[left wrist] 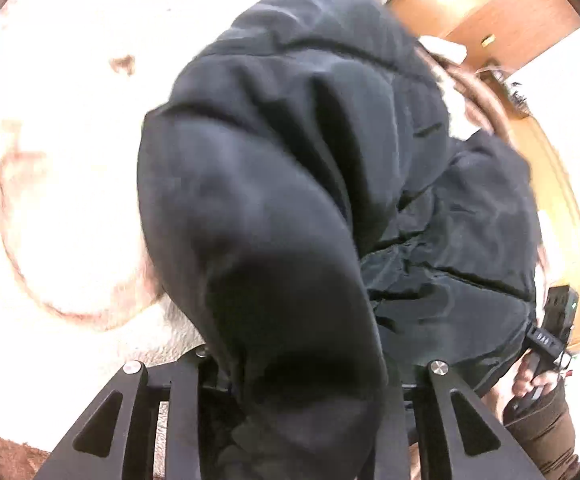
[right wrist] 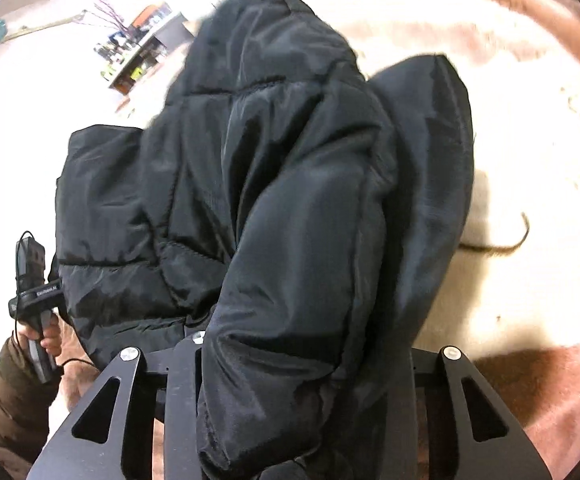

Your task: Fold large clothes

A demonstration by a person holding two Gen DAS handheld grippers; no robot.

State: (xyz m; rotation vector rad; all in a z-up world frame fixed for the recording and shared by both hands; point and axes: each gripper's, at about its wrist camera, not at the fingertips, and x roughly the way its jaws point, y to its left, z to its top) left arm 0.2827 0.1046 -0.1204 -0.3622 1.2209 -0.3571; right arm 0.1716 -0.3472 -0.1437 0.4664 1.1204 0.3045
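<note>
One black quilted puffer jacket [right wrist: 290,184] here, just the one. Two black two-finger grippers, a left [left wrist: 302,408] and a right [right wrist: 302,408]. One cream-and-brown plush blanket [right wrist: 530,120] underneath. One wooden cabinet [left wrist: 502,12] behind.

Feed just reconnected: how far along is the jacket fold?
Done: nothing looks finished; the black puffer jacket is bunched, not a flat packet. In hand: left gripper and right gripper each pinch a padded section, raised off the pale blanket. Left: lay it down, fold and flatten.
</note>
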